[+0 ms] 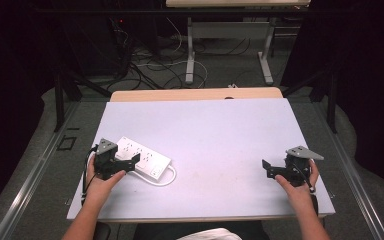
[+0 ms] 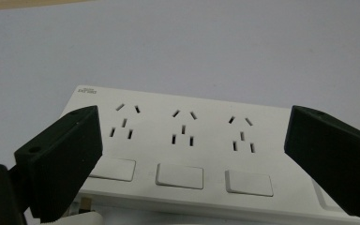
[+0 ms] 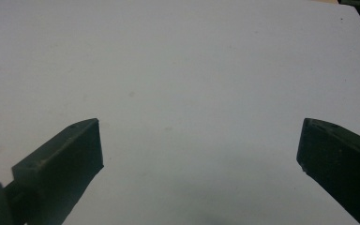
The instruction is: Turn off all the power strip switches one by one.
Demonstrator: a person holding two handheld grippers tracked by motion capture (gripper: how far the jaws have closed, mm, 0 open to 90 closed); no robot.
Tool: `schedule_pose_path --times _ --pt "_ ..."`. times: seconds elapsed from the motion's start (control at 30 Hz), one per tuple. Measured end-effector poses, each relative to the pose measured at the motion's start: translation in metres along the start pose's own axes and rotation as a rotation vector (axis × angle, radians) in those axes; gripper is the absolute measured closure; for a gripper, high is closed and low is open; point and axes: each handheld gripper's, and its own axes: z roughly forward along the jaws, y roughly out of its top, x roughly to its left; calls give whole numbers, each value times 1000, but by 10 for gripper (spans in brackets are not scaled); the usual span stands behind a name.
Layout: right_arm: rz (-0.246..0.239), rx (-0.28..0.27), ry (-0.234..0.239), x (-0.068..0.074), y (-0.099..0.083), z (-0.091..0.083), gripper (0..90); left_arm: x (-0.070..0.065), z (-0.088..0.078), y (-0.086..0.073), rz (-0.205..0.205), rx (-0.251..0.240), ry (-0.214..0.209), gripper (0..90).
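Pale grey surface: the flat rectangular table top [image 1: 215, 145] takes most of the high view, with a light wooden strip along its far edge.
Power strip: a white plastic rectangular power strip [image 1: 142, 157] with three socket groups and three flat rocker switches lies on the left part of the table, set at a slant.
Cord: its white cable [image 1: 167, 179] curves out at the near end of the strip.
Left gripper: the black two-jaw left gripper [image 1: 128, 162] is held just over the strip; in the left gripper view [image 2: 192, 150] the jaws stand spread wide on both sides of the sockets, pinching nothing.
Right gripper: the black right gripper [image 1: 269, 170] is well apart, at the right side of the table; its jaws [image 3: 199, 159] stand spread over bare table.
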Motion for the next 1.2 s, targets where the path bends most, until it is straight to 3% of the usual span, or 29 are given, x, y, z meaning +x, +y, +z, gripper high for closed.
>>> schedule_pose_path --times 0.13,0.27,0.37,0.57,0.67,0.97,1.2 --pt "-25 31 0 3 -2 -1 7 -1 2 1 1 12 0 61" --pt "-68 59 -16 6 -2 -1 7 -3 2 3 33 27 10 73" --pt "-90 73 5 9 -2 0 7 -6 1 4 46 36 7 98" --pt "-86 102 26 15 -2 0 34 -16 -3 7 75 43 -1 172" --pt "-121 118 30 19 -3 3 45 -21 -3 10 99 34 -4 231" --pt "-139 125 51 29 -7 5 53 -32 -2 14 136 41 -7 342" --pt "-139 128 52 33 -7 5 54 -44 -3 16 148 43 -46 412"
